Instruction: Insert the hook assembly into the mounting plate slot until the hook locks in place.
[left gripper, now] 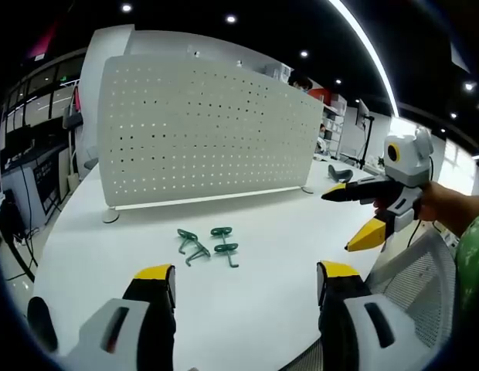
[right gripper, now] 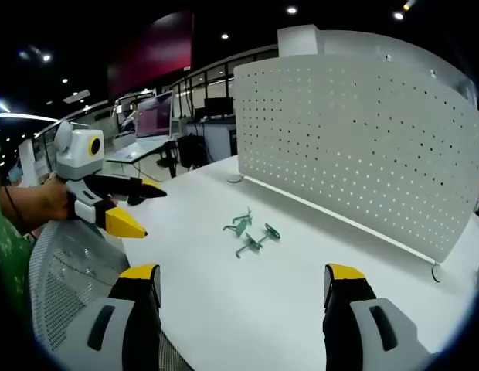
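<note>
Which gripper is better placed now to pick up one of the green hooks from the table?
Probably the left gripper: the green hooks lie just ahead of its open fingers. The right gripper is open too, yet the hooks look farther from it. The difference is small. The pegboard stands behind.

White table (left gripper: 278,309): bears an upright white perforated panel (left gripper: 201,131) on feet and green hooks (left gripper: 207,246) clustered before it.

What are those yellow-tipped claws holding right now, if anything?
Nothing. Both the left gripper and right gripper are open and empty; the green hooks lie untouched on the white table.
</note>
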The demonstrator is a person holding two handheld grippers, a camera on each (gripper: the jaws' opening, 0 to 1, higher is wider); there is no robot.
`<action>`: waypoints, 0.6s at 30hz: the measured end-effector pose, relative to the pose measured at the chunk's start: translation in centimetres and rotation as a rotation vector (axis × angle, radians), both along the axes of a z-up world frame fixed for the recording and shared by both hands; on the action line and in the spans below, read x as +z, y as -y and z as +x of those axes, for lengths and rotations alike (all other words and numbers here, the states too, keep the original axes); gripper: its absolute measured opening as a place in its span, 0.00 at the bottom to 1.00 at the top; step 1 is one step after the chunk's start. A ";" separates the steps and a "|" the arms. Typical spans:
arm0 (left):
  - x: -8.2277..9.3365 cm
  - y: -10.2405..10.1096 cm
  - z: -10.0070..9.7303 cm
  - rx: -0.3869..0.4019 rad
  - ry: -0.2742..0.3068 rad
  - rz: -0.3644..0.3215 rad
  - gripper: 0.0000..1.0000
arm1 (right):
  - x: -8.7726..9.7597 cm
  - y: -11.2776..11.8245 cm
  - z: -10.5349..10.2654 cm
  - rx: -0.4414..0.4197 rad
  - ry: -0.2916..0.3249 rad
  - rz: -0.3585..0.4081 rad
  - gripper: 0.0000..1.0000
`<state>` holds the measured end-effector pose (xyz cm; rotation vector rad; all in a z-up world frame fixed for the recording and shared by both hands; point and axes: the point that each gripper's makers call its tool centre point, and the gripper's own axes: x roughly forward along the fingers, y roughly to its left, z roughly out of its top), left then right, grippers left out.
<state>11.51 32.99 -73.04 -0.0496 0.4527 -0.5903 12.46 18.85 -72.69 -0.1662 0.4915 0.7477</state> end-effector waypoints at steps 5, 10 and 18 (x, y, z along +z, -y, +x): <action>-0.1 0.0 0.0 -0.003 -0.002 0.003 0.76 | -0.1 0.1 0.1 -0.001 -0.003 -0.001 0.88; -0.1 0.0 0.0 -0.004 -0.004 0.002 0.76 | -0.5 0.1 0.1 -0.001 -0.012 -0.006 0.88; -0.1 0.1 0.0 -0.010 -0.007 0.004 0.76 | -1.0 0.0 0.4 0.006 -0.034 -0.015 0.83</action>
